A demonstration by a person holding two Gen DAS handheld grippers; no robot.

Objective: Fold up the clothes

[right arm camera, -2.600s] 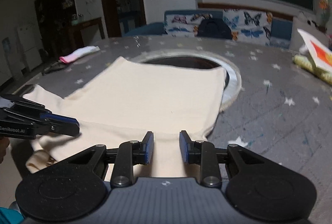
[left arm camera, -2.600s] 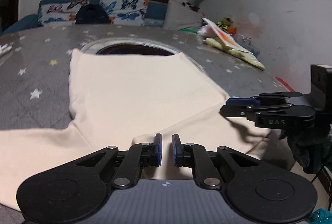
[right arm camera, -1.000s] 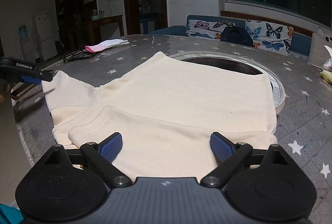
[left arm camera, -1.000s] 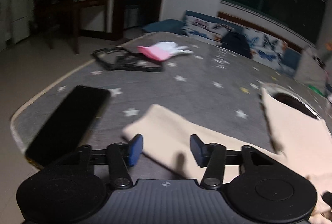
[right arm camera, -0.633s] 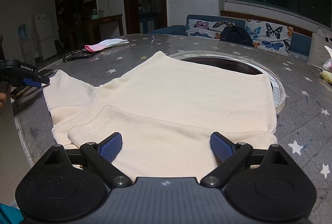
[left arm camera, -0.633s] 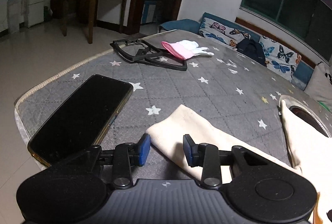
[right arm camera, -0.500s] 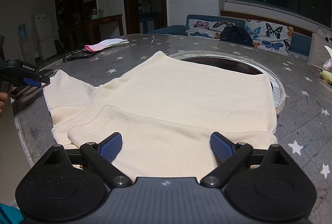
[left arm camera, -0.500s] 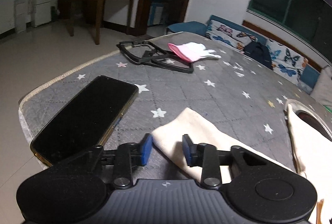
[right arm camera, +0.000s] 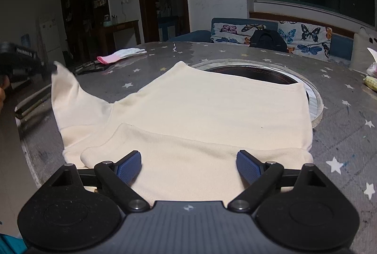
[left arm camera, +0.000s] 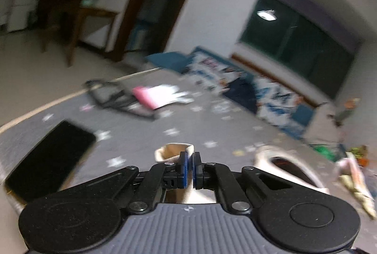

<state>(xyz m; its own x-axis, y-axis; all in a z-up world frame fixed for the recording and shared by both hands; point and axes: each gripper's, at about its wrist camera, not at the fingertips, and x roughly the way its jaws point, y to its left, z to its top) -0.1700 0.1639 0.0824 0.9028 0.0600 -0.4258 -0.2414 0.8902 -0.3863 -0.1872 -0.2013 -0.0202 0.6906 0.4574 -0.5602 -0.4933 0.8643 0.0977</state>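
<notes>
cream shirt, sleeve fold in hand

cream shirt (right arm camera: 212, 108): lies spread on the grey star-print table (right arm camera: 341, 112), its far hem over the round opening (right arm camera: 254, 71) in the table's middle. we see the near edge already doubled over in a band just ahead of the right gripper.

sleeve (right arm camera: 68, 94): lifted off the table at the shirt's left side, peaked up to a point.

left gripper (left arm camera: 189, 159): pressed together on the sleeve end, a curl of cream cloth showing just past the pads. its view is blurred, so we judge it to be in motion.

right gripper (right arm camera: 188, 165): spread wide, hovering over the doubled band, holding nothing.

nearby, not part of the job: black phone (left arm camera: 49, 157) beside the sleeve's side of the table; pink-and-white glove (right arm camera: 120, 55) farther off.

handling note: we judge the step to be carrying the sleeve inward across the body. we would keep the pinch firm, lift only enough to clear the cloth, and lay the sleeve flat and square with the side seam so no ridge forms. the free gripper can steady the band if the body starts to drag.
</notes>
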